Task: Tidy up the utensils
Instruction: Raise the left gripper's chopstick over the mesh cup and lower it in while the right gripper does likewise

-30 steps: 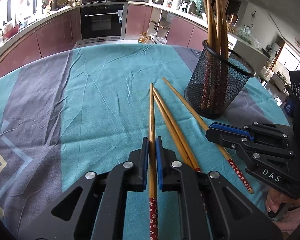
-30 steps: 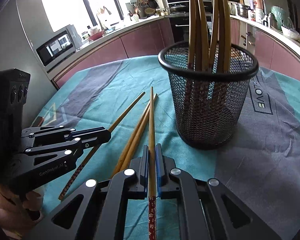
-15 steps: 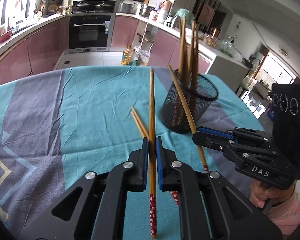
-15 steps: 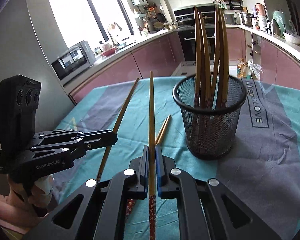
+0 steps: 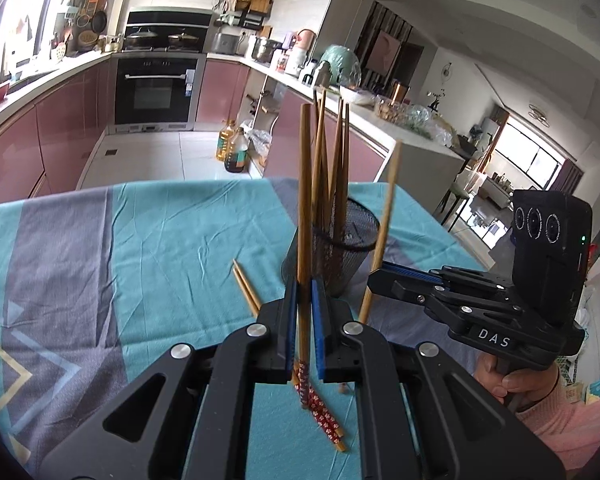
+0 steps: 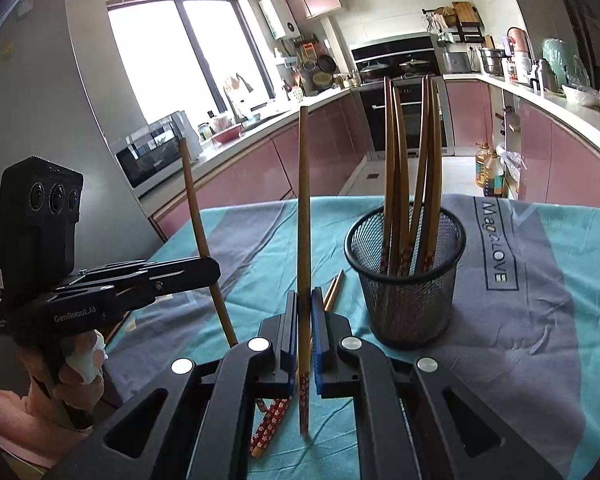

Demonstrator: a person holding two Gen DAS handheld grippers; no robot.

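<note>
My left gripper [image 5: 304,282] is shut on a wooden chopstick [image 5: 305,200] that stands steeply up, its red patterned end hanging below the pads. My right gripper [image 6: 305,296] is shut on a second chopstick [image 6: 304,200], also held steeply above the table. Each gripper shows in the other view: the right gripper [image 5: 374,276] with its chopstick [image 5: 386,216], the left gripper [image 6: 216,268] with its own [image 6: 196,216]. A black mesh cup [image 6: 404,300] holds several chopsticks [image 6: 392,160] just right of my right gripper. Two loose chopsticks [image 5: 246,288] lie on the cloth under the grippers.
A teal and grey cloth [image 5: 160,240] covers the table, whose far edge lies just behind the mesh cup [image 5: 352,240]. Beyond it are pink kitchen cabinets, an oven and oil bottles [image 5: 234,152] on the floor. A person's hands hold both grippers.
Both grippers have risen off the cloth, each carrying its chopstick, and the chopsticks now tilt much more upright. The two loose chopsticks stay lying on the table.
</note>
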